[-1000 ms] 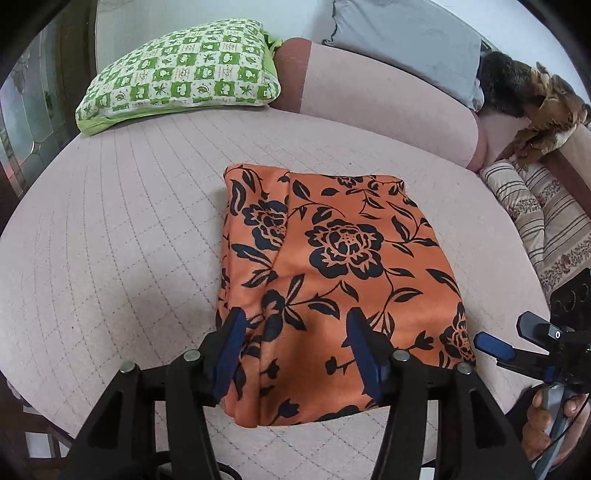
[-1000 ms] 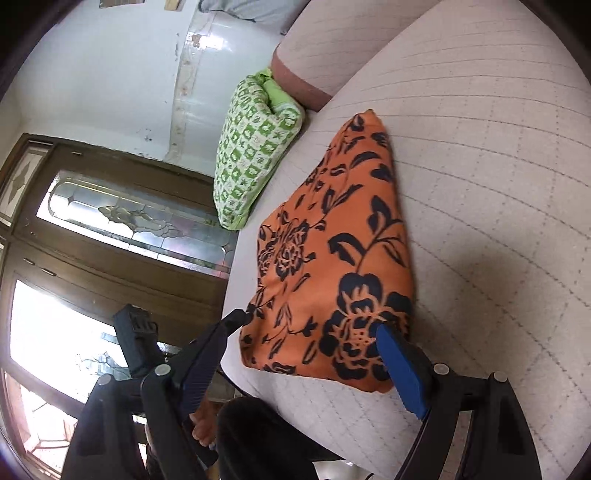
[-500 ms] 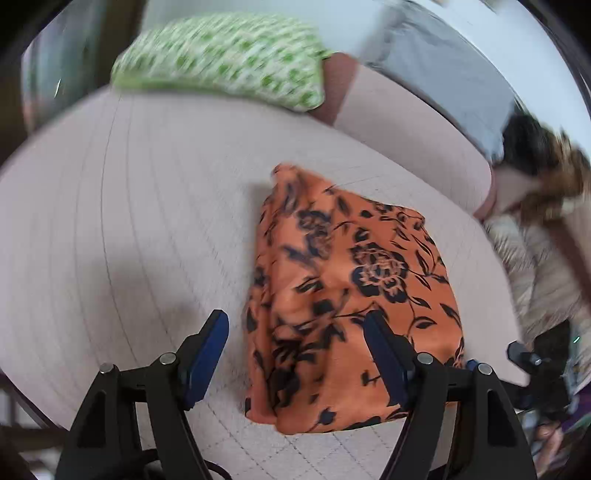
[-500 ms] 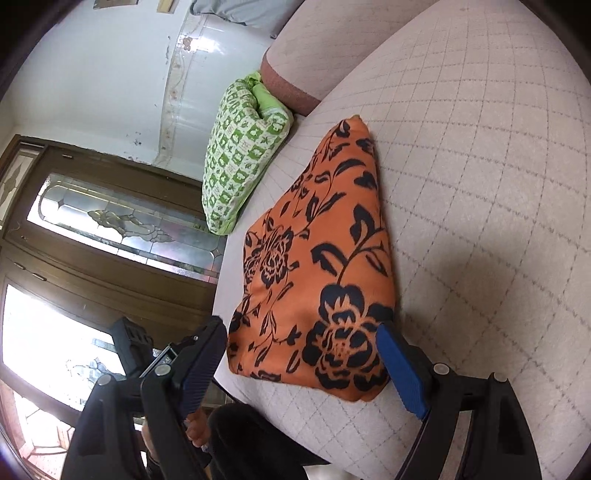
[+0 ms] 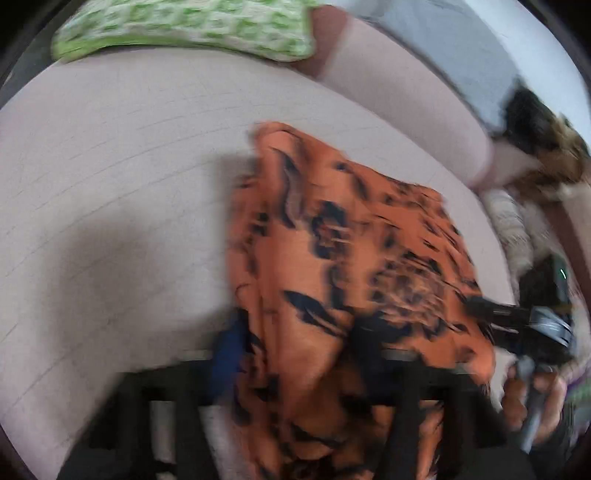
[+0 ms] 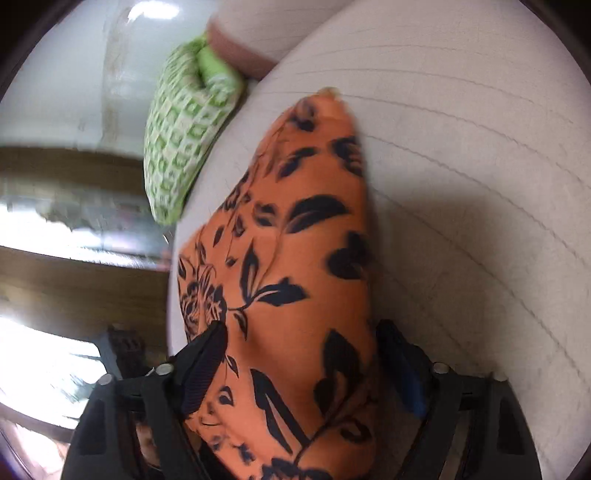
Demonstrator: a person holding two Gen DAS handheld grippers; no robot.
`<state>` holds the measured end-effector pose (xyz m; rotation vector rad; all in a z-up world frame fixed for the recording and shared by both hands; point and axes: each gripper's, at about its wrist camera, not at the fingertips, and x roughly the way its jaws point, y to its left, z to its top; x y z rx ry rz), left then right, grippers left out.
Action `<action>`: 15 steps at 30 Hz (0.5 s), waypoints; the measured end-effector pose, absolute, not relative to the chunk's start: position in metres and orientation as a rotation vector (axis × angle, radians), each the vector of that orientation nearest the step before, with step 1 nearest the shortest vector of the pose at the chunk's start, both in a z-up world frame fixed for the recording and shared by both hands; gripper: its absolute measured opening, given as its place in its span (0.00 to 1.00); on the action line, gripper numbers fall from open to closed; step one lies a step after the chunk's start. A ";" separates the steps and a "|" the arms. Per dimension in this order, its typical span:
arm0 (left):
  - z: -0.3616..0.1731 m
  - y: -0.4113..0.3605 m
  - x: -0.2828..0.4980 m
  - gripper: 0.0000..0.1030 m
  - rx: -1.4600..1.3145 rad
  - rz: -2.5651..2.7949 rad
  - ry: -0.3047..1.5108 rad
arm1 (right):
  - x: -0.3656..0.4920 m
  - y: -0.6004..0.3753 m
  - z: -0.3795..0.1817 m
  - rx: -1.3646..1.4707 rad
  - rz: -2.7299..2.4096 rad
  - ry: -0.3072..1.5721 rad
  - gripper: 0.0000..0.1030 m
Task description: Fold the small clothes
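Note:
An orange garment with a black flower print (image 5: 332, 258) lies folded on the pale quilted sofa seat (image 5: 110, 184). The left wrist view is blurred. My left gripper (image 5: 295, 350) is open, its fingers on either side of the garment's near left edge. In the right wrist view the garment (image 6: 295, 258) runs between the fingers of my right gripper (image 6: 303, 369), which is open around the near right edge. The right gripper also shows in the left wrist view (image 5: 524, 321), at the garment's right edge.
A green-and-white checked pillow (image 5: 184, 26) lies at the back of the seat, also in the right wrist view (image 6: 184, 122). A grey cushion (image 5: 443, 48), a dark stuffed toy (image 5: 546, 136) and a striped cloth (image 5: 513, 229) are at the right. A wooden glazed door (image 6: 55, 221) stands left.
Both grippers have moved forward over the garment's near edge, so the cloth now lies between their open fingers. The left view has become blurred with motion.

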<state>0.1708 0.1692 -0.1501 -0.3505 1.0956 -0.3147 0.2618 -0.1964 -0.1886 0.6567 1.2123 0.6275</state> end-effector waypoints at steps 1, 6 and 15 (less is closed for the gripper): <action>-0.146 0.166 0.171 0.28 -0.341 -0.307 1.097 | 0.260 -0.190 -0.185 0.597 0.622 1.215 0.51; -0.108 0.151 0.164 0.25 -0.338 -0.354 1.019 | 0.253 -0.189 -0.144 0.496 0.660 1.146 0.36; -0.032 0.081 0.185 0.27 -0.284 -0.479 0.884 | 0.265 -0.265 -0.047 0.445 0.641 0.988 0.36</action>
